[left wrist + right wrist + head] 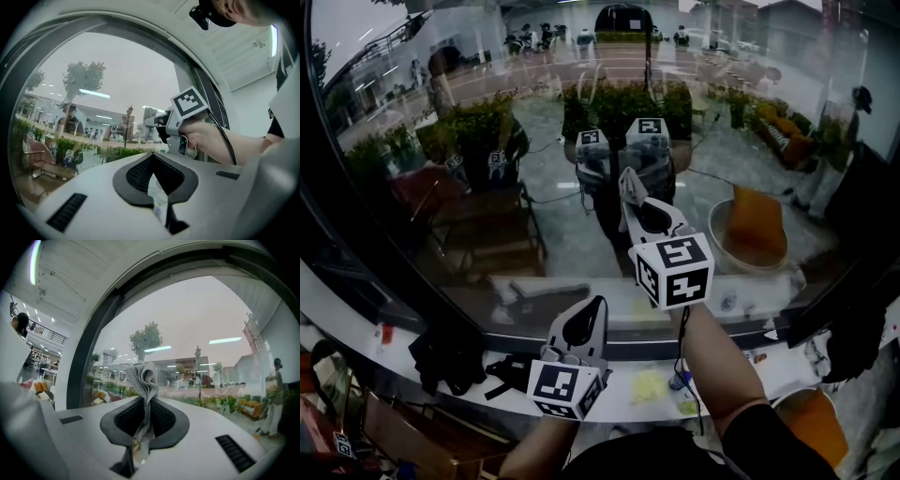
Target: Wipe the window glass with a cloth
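The big window glass [534, 187] fills the head view and mirrors the room and both grippers. My right gripper [628, 180] is raised in front of the glass near its middle, shut on a grey ribbed cloth [143, 378] that sticks up crumpled from between its jaws [143, 401], close to the glass [197, 319]. My left gripper [597, 306] hangs lower, just left of the right arm, above the sill, shut with nothing in it [152, 158]. In the left gripper view the right gripper's marker cube [190, 104] shows, with a hand below it.
A white sill [422, 328] runs under the glass, with a dark curved frame [319, 206] at the left. On the ledge below lie a black bundle [445, 354] and a yellowish thing [649, 384]. An orange stool [806, 422] stands at lower right.
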A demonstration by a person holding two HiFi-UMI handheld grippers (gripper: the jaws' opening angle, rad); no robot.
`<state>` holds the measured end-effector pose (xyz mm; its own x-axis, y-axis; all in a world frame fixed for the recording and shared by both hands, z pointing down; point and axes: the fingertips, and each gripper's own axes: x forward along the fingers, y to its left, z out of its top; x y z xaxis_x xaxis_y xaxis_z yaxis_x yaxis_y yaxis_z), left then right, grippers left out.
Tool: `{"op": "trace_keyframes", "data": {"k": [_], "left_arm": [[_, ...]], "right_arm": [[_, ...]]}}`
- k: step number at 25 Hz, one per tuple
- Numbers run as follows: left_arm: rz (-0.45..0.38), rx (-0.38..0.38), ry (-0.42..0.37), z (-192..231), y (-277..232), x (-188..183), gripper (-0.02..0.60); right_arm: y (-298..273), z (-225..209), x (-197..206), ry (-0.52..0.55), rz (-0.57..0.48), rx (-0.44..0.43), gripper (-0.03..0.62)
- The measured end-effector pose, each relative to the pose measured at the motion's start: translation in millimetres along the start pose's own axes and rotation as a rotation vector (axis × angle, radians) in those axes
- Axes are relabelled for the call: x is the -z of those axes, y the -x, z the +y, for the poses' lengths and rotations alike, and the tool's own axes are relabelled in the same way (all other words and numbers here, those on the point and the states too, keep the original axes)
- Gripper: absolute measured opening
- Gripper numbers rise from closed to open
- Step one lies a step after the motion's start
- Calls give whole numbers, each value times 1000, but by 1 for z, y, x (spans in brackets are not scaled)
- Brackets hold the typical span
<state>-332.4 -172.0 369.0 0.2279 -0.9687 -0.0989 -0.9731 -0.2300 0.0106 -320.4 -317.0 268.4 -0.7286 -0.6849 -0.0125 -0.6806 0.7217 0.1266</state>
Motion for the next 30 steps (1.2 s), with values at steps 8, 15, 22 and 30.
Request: {"op": "trace_keyframes", "data": {"k": [8, 15, 22, 30], "left_arm": [[27, 71, 5, -42, -21, 7, 8], [35, 137, 0, -98, -55, 4, 8], [41, 202, -4, -164, -93, 5, 8], [56, 278, 6, -232, -131, 9, 8]], "right_arm": [[33, -54, 8, -52, 13, 49, 46], [74, -120, 13, -84, 20, 96, 46], [120, -192, 17, -92, 26, 144, 46], [173, -272, 29, -112, 36, 222, 48]]}}
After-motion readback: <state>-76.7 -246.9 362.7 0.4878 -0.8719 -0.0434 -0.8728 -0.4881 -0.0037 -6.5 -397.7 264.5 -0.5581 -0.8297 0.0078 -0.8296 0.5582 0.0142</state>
